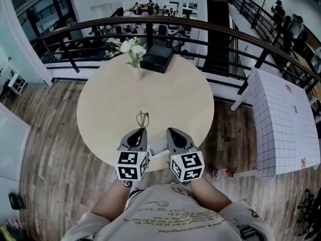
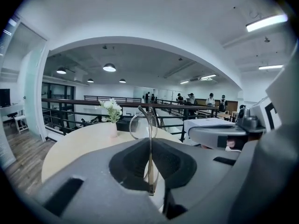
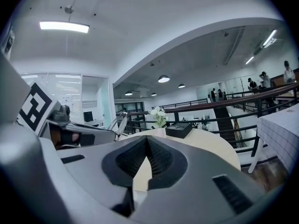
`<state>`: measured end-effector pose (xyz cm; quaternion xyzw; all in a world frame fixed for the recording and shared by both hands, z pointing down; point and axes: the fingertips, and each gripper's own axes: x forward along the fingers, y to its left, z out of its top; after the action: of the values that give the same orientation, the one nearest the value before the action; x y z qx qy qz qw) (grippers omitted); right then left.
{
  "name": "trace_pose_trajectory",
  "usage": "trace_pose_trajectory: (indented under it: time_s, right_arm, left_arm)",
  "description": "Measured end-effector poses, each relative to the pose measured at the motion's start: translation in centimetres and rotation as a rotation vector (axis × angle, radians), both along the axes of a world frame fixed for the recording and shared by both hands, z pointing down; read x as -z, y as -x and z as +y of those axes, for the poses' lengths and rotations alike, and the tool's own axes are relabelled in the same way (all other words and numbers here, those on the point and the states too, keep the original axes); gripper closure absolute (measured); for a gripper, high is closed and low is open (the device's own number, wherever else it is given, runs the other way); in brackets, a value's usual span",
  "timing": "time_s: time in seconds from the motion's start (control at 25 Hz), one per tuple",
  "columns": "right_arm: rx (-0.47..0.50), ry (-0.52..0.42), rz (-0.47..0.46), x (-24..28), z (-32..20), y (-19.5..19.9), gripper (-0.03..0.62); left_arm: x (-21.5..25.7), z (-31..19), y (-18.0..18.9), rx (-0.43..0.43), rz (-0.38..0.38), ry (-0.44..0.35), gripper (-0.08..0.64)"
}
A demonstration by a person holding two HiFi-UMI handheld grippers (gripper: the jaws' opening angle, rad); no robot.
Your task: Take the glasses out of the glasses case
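Observation:
In the head view my left gripper [image 1: 142, 130] is shut on thin wire-rimmed glasses [image 1: 142, 119], which stick out past its tips above the near part of the round table [image 1: 105, 109]. In the left gripper view the glasses [image 2: 141, 123] stand upright, one temple pinched between the jaws of the left gripper [image 2: 150, 146]. My right gripper [image 1: 169, 131] hovers beside it, shut and holding nothing [image 3: 147, 140]. The black glasses case [image 1: 157, 58] lies at the table's far edge, also visible in the right gripper view [image 3: 179, 130].
A small vase of white flowers [image 1: 133, 51] stands next to the case. A dark railing [image 1: 235, 34] curves behind the table. A white gridded table [image 1: 283, 119] stands to the right, and a bottle [image 1: 222, 173] lies on the wooden floor.

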<state>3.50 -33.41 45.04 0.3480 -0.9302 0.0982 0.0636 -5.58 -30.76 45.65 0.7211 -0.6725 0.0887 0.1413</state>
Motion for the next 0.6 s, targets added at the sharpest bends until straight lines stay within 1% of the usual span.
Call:
trace_pose_trajectory:
  time_s: [0.16, 0.36, 0.6]
  right_arm:
    - [0.010, 0.017, -0.016, -0.1, 0.4, 0.6, 0.578]
    - [0.029, 0.019, -0.017, -0.2, 1.0, 1.0, 0.578]
    - [0.031, 0.024, -0.019, -0.5, 1.2, 0.5, 0.578]
  left_arm:
    - [0.0, 1.1, 0.0, 0.019, -0.027, 0.000, 0.535]
    - [-0.7, 1.8, 0.1, 0.038, 0.004, 0.020, 0.535]
    - [-0.9, 1.8, -0.2, 0.040, 0.008, 0.022, 0.535]
